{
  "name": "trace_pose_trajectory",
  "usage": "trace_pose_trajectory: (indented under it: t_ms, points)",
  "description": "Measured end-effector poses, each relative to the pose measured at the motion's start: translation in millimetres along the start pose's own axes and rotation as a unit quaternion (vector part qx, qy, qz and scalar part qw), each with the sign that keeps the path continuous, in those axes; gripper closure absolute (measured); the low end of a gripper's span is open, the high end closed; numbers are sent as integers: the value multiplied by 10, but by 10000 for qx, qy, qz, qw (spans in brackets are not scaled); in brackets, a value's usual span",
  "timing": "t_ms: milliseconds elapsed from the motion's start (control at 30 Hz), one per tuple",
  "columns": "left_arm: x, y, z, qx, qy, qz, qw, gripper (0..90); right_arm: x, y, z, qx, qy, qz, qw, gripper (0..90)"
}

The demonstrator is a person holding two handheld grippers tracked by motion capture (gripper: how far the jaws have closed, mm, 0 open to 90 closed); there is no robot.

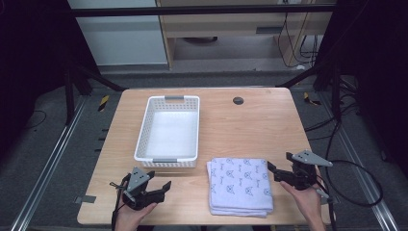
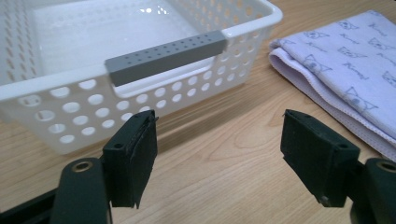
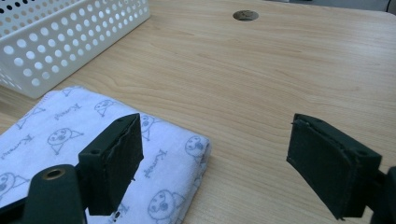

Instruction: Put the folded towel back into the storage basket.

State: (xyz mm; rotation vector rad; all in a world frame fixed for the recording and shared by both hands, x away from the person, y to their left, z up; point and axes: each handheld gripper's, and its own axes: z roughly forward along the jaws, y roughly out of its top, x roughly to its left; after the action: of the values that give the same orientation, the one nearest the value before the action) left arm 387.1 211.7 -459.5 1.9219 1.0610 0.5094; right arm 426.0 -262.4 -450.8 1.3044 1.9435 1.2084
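Folded towel point(image 1: 240, 185) flat on table point(image 1: 250, 125), near front edge, between the two grippers; long axis running front to back. Right gripper point(image 1: 278, 175) just beside towel's right edge, jaws spread wide and holding nothing, aimed leftward at the cloth; in right gripper view, left jaw over towel's far right corner point(image 3: 196, 144), right jaw over bare wood. Left gripper point(image 1: 161, 187) farther off, to towel's left, in front of basket point(image 1: 144, 139), jaws likewise spread and empty; in left gripper view, basket's grey handle point(image 2: 166, 56) straight ahead, towel point(image 2: 345, 60) off to the right. Right hand judged nearer, so likely first to pinch; towel edge lying low on the wood, hence a flat, low approach called for. Basket white, perforated, standing just behind and left of towel, apart from it, nothing inside. Small round hole point(image 1: 238, 100) in tabletop, far right of basket.
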Motion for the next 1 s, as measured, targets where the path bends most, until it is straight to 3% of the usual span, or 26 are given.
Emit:
trace_pose_trajectory:
  t_ms: [533,767,1000]
  points:
    - [-145,112,91,81,-166,291,9994,251,60,98,39,7,117,-101,9999,194]
    - [-330,274,112,-75,-291,439,9986,251,128,245,78,-14,186,-172,9997,200]
    - [-464,349,195,-60,-434,493,9978,255,148,369,107,-62,247,-74,9996,194]
